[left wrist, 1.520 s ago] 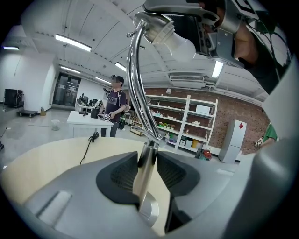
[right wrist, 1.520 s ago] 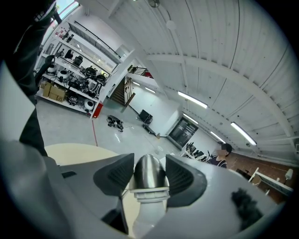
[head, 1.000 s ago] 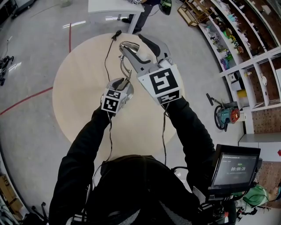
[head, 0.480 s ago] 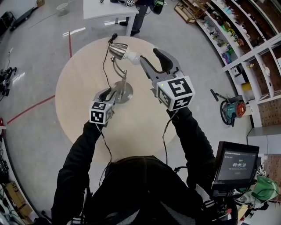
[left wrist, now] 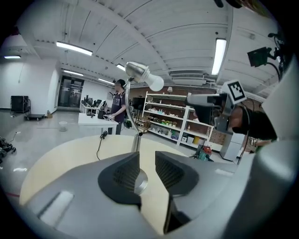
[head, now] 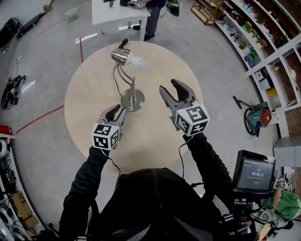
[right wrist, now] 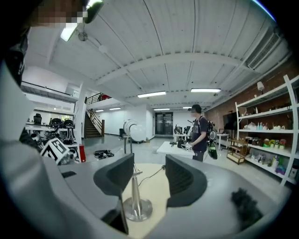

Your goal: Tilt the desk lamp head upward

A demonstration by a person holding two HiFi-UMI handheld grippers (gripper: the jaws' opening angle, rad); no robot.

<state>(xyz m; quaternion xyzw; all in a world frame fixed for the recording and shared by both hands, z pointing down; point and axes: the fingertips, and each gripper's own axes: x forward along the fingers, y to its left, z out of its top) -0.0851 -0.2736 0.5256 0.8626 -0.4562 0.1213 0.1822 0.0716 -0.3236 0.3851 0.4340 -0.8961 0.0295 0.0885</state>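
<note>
The silver desk lamp stands on the round pale wooden table. Its round base sits near the middle, and its curved stem rises to the metal head with a white bulb that points right. My left gripper hovers just short of the base; its jaws are closing with nothing between them. In the left gripper view the lamp head stands high above that gripper. To the right of the lamp my right gripper hangs open and empty. The stem shows beyond its jaws.
The lamp's black cable runs over the table to its far edge. A white table with a person beside it stands beyond. Shelves line the right side. A monitor and a floor machine stand at right.
Both grippers have drawn back from the lamp toward me. The right one has let go of the lamp head, and the left has left the base. The left jaws have narrowed.
</note>
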